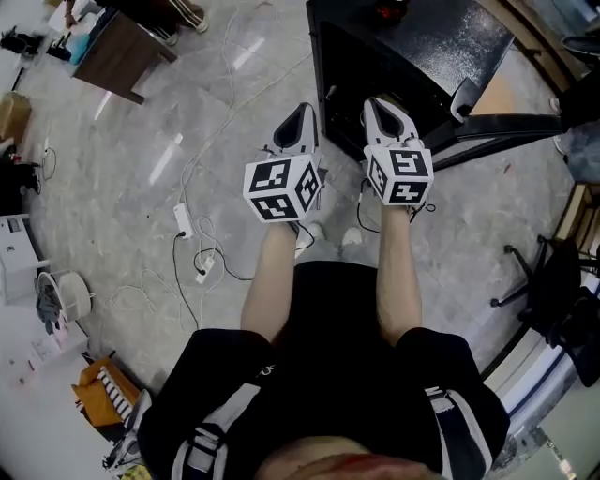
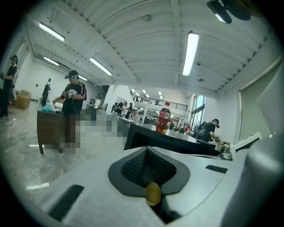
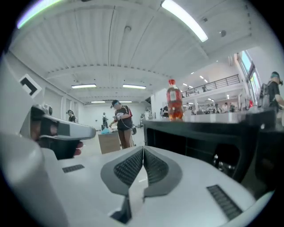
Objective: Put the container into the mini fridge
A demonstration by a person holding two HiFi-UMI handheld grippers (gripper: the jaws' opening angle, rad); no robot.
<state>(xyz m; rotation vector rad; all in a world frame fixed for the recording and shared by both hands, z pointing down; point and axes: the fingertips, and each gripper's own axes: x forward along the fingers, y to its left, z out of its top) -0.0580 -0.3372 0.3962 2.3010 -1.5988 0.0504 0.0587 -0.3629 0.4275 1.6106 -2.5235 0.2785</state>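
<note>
1. Red-labelled bottle [image 3: 174,105] stands upright on the black table [image 3: 208,128], well apart from both your grippers. In the head view only a red patch [image 1: 389,11] shows at the table's far end. It is cut by the upper frame edge, and I cannot tell what it is.
2. The table runs out of frame at the top and right of the head view. A small yellowish piece [image 2: 153,193] sits at the root of the left jaws and cannot be identified.
3. Your left gripper [image 2: 146,150] has its jaws pressed together with nothing between them.
4. Your right gripper [image 3: 143,148] has its jaws likewise closed tip to tip and holds nothing.
5. Count: two grippers, two marker cubes [image 1: 281,187], one bottle, one brown desk [image 1: 122,47] and one power strip [image 1: 184,220] lying on the floor among loose cables.
6. In the left gripper view three people [image 2: 71,99] are near enough to count, one of them cut by the left edge. Farther figures are too small to count.
7. Only the head view shows the two grippers side by side, just before the table edge. Only the gripper views show the bottle whole. The right gripper view alone shows the left gripper from the side, at its left margin.
</note>
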